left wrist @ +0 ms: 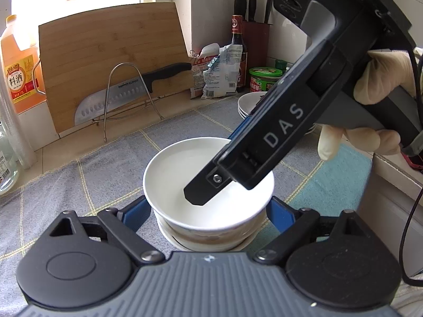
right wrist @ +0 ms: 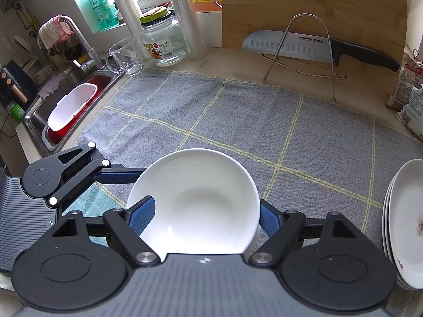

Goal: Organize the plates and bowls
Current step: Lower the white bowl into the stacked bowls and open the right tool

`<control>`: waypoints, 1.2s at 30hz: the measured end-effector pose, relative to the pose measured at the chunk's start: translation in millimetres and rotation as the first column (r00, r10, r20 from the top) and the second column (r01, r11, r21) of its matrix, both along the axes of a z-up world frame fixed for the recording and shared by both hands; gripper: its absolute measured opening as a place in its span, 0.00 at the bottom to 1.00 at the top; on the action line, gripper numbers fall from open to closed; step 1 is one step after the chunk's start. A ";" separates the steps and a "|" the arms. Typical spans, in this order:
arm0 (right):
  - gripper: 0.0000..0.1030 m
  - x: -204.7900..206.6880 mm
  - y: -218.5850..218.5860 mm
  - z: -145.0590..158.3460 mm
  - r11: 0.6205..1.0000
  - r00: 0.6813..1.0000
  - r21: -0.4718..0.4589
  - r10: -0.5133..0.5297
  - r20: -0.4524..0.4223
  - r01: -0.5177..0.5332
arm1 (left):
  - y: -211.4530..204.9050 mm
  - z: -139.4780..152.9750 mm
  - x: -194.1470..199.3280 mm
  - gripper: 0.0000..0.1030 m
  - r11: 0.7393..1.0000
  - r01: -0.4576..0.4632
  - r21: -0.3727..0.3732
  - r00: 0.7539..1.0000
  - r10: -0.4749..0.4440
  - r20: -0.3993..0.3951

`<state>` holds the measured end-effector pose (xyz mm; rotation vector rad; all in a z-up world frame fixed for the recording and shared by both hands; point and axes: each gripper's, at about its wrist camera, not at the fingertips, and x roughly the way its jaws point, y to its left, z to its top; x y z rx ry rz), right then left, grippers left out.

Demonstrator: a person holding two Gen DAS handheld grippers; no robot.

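**Bowl set on the stack**

The bowl sat on a stack of bowls on the cloth, left of the plates. The right gripper clasped its rim, one finger inside. The left gripper fingers flanked the stack; whether they gripped it I cannot tell. Glazed ceramic looked stiff, slippery and chippable: best held at the rim.
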<state>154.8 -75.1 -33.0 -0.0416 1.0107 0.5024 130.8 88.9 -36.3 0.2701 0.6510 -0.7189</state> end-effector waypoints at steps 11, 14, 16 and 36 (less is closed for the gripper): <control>0.84 1.6 -0.4 -4.8 1.000 1.000 -0.001 -0.010 -0.005 0.010 | -1.8 -6.2 3.7 0.91 1.000 0.011 0.010 1.000 -0.011 -0.012; 0.84 0.6 -1.1 -5.4 1.000 1.000 -0.005 -0.010 -0.005 0.010 | -2.2 -7.0 4.1 0.91 1.000 0.013 0.011 1.000 -0.013 -0.012; 0.84 1.1 -1.4 -5.7 1.000 1.000 -0.003 -0.011 -0.006 0.011 | -2.0 -7.9 4.6 0.91 1.000 0.014 0.010 1.000 -0.013 -0.015; 1.00 -11.3 8.1 0.9 0.999 0.996 -0.036 0.022 0.085 -0.019 | 12.8 -9.2 -2.0 0.94 0.999 0.036 0.018 0.999 -0.036 -0.021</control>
